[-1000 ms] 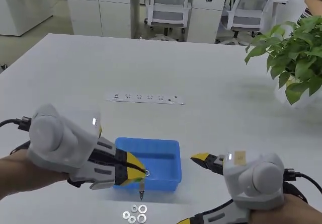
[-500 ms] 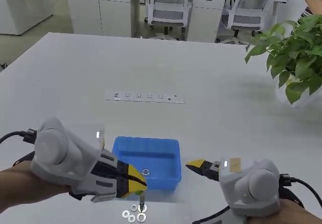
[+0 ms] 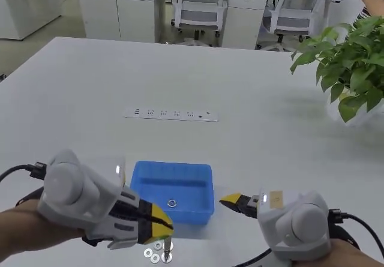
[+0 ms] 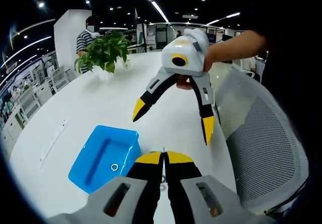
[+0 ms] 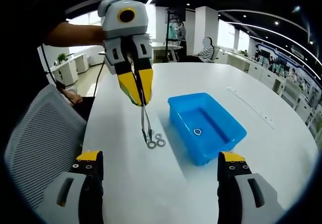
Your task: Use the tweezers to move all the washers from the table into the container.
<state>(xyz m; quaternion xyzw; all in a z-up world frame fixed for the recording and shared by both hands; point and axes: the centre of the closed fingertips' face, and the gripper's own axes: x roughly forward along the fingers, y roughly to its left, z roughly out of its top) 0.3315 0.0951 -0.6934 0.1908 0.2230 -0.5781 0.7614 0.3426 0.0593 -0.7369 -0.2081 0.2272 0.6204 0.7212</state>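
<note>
My left gripper (image 3: pixel 163 224) is shut on thin metal tweezers (image 5: pixel 146 119). The tweezers point down at a small cluster of washers (image 3: pixel 157 254) lying on the white table in front of the blue container (image 3: pixel 174 186). In the right gripper view the tweezer tips touch one of the washers (image 5: pixel 155 142); whether they grip it I cannot tell. One washer (image 3: pixel 172 203) lies inside the container (image 5: pixel 207 127). My right gripper (image 4: pixel 172 126) is open, holds nothing, and hovers right of the container. Its own jaws stand wide apart in the right gripper view.
A white power strip (image 3: pixel 171 114) lies across the middle of the table. A leafy plant (image 3: pixel 351 69) stands at the right edge. Office chairs (image 3: pixel 198 9) and cabinets stand beyond the far edge. A mesh chair back (image 5: pixel 37 143) is close behind me.
My left gripper has drawn back from over the container and come down toward me, bringing the tweezers to the washers on the table. A washer stays in the container. The right gripper shifted slightly left.
</note>
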